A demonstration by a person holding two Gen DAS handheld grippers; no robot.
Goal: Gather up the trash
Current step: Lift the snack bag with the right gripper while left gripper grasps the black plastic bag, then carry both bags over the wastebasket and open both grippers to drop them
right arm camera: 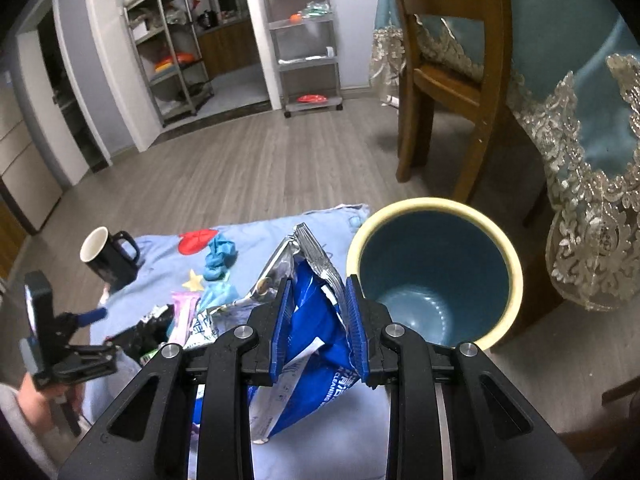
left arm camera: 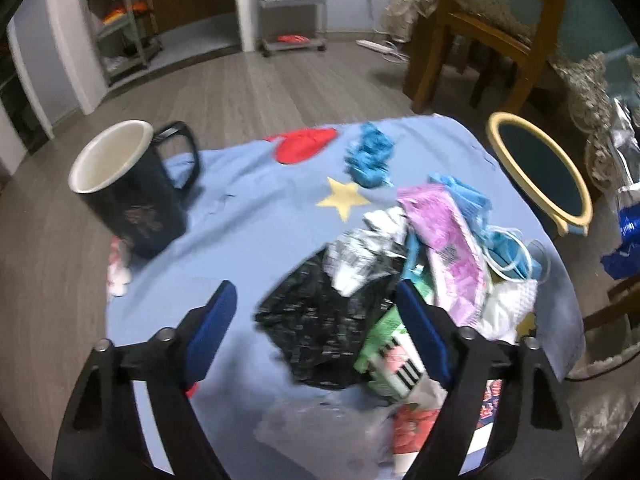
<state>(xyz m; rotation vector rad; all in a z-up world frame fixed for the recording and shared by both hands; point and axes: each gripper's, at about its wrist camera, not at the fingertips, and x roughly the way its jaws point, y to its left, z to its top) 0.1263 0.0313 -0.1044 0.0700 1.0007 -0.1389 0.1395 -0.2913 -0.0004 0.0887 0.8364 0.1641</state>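
My right gripper (right arm camera: pixel 316 292) is shut on a blue and silver foil bag (right arm camera: pixel 308 320), held above the table's right edge, just left of the blue bin with a cream rim (right arm camera: pixel 434 276). The bin (left arm camera: pixel 540 168) and the bag (left arm camera: pixel 628 216) also show in the left wrist view. My left gripper (left arm camera: pixel 316 296) is open and empty above a black plastic bag (left arm camera: pixel 316 328). Beside that lie a pink wrapper (left arm camera: pixel 444 232), a green wrapper (left arm camera: pixel 384 344), blue face masks (left arm camera: pixel 500 244) and a blue crumpled glove (left arm camera: pixel 370 156). The left gripper (right arm camera: pixel 100 332) also shows in the right wrist view.
A black mug (left arm camera: pixel 124 188) with a white inside stands at the table's left on the light blue cloth (left arm camera: pixel 248 208). A wooden chair (right arm camera: pixel 448 76) and a lace-edged teal tablecloth (right arm camera: pixel 580 92) stand behind the bin. Metal shelves (right arm camera: pixel 304 36) stand by the far wall.
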